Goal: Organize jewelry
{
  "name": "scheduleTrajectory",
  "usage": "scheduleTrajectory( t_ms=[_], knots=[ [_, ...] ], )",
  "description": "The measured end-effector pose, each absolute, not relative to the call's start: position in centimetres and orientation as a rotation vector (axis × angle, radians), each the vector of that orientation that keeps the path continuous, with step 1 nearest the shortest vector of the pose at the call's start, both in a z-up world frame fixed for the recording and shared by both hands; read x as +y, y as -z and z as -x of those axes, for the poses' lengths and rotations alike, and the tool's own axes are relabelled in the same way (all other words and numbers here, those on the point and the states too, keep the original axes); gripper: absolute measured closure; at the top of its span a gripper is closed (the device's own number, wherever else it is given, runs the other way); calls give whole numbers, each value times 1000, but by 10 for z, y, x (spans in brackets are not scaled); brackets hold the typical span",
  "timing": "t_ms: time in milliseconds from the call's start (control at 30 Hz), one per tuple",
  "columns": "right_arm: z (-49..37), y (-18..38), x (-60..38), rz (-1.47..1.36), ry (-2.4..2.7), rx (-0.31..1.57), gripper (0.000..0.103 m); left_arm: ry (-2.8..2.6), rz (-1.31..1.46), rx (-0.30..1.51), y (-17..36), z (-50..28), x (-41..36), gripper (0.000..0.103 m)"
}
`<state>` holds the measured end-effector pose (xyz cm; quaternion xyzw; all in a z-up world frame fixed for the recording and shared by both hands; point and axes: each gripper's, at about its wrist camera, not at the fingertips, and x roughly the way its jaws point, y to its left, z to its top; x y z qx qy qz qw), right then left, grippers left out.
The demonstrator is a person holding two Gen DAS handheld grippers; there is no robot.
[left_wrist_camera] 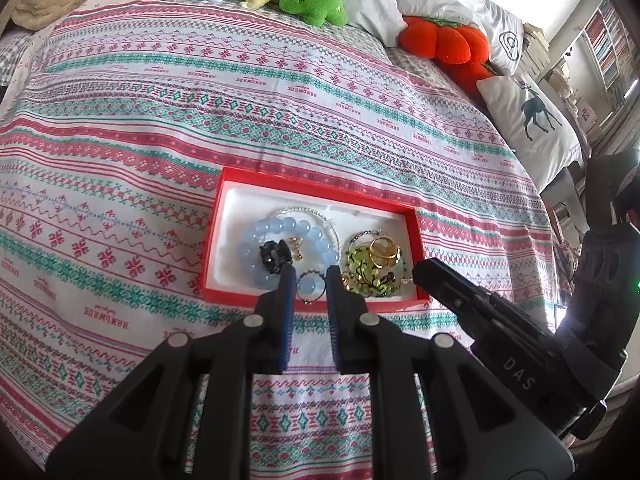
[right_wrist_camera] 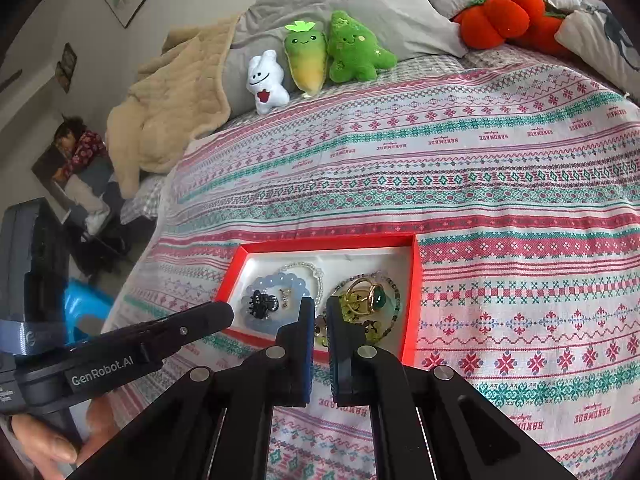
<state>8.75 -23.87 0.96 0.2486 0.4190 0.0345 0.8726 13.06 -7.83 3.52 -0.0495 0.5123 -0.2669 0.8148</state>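
Note:
A red jewelry box point(left_wrist_camera: 316, 190) with a white lining lies on the patterned bedspread. In it are a pale blue bead bracelet point(left_wrist_camera: 256, 236), a black charm point(left_wrist_camera: 276, 256), a pearl strand, green beads point(left_wrist_camera: 360, 268) and a gold ring point(left_wrist_camera: 384, 252). My left gripper point(left_wrist_camera: 311, 276) hangs over the box's near edge, shut on a small silver ring with a blue stone point(left_wrist_camera: 308, 287). My right gripper point(right_wrist_camera: 320, 304) is over the near right part of the box point(right_wrist_camera: 328, 242), its pads nearly together with nothing seen held. Its tip point(left_wrist_camera: 420, 272) shows at the box's right front corner.
Plush toys point(right_wrist_camera: 308, 60) and pillows point(left_wrist_camera: 532, 120) line the far side of the bed, with a beige blanket point(right_wrist_camera: 172, 108) at its left. The bed's edge drops off left of the box in the right wrist view. A hand point(right_wrist_camera: 48, 448) holds the left gripper point(right_wrist_camera: 228, 314).

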Motion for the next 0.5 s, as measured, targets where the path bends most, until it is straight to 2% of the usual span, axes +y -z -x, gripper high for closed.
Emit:
scheduleTrajectory(
  t_ms=[500],
  knots=[
    [-98,8,-237,-530,-49,905,97,545,101,1112,-17,-143,-93,86]
  ],
)
